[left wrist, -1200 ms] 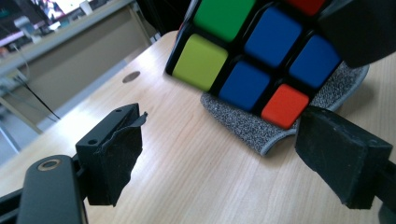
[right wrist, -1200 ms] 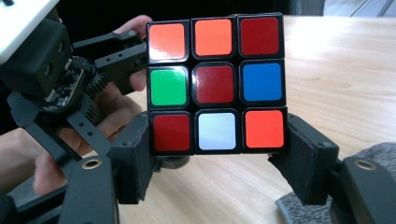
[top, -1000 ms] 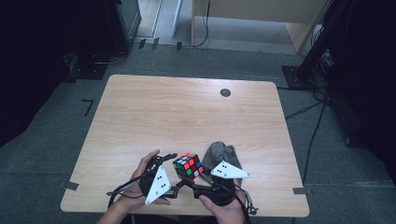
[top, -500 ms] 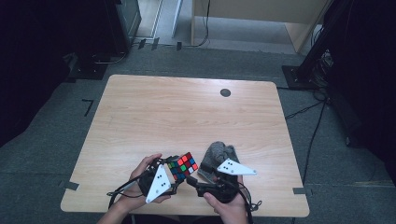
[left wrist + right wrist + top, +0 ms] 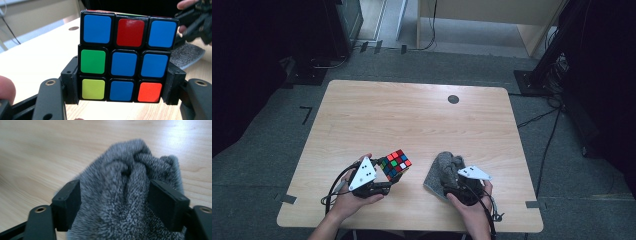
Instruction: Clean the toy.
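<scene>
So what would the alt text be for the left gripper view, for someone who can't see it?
A scrambled puzzle cube, its near face mostly blue, is clamped at its bottom row between the left gripper's two black jaws above a wooden table. A grey cloth and the person's other hand show behind it.

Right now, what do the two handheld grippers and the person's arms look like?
Both are black two-jaw tools with blocky, flat-faced pads and a brass-ringed screw hole on each jaw arm. The left gripper and the right gripper each carry a pale grey three-cornered plate dotted with small dark marks on top. Thin black cables loop back from each toward the person. Forearms are bare, no sleeves or gloves in sight.
</scene>
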Tool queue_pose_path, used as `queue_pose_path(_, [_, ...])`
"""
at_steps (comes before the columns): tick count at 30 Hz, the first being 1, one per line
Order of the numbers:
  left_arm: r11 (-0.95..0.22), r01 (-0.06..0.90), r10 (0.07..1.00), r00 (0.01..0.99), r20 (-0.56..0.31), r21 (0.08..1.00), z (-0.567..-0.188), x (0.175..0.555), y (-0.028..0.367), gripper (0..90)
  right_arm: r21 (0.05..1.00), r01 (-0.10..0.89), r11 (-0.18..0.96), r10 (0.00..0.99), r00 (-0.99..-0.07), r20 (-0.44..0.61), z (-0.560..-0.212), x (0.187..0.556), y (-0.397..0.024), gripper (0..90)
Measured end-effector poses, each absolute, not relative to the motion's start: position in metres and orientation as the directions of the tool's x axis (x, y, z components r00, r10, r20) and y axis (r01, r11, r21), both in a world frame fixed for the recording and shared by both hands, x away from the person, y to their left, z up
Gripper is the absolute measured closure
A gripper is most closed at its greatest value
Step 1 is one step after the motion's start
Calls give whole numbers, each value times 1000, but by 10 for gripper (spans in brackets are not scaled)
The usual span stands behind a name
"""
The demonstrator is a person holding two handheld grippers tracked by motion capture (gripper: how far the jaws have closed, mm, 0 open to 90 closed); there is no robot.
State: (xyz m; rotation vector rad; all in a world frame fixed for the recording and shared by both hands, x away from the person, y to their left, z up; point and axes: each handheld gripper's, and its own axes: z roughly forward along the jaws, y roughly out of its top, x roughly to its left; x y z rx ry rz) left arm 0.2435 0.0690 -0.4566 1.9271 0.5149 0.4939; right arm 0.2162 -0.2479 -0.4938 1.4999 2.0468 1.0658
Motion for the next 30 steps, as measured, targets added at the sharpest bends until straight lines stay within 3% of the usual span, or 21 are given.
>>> queue_pose_path(3, [-413, 133, 595, 788, 157, 901, -455, 243, 65, 339, 743, 635, 210, 930, -365, 49, -506, 220, -246, 293])
queue_pose_path(6, [-415, 137, 575, 806, 142, 900, -457, 245, 65, 339, 730, 658, 185, 928, -362, 91, -514, 221, -249, 351])
queue_pose_path(10, [-440, 153, 589, 793, 156, 885, -460, 247, 64, 339, 741, 644, 189, 922, -377, 92, -519, 222, -250, 344])
queue_pose_path(16, [-399, 212, 598, 798, 78, 892, -457, 248, 68, 338, 792, 598, 123, 912, -383, 147, -498, 218, -260, 236])
queue_pose_path(24, [-377, 236, 580, 814, 30, 896, -458, 246, 65, 337, 849, 512, 132, 904, -413, 109, -490, 232, -257, 160])
queue_pose_path(30, [-395, 226, 567, 822, 43, 890, -458, 242, 57, 338, 786, 597, 162, 925, -369, 89, -514, 248, -257, 169])
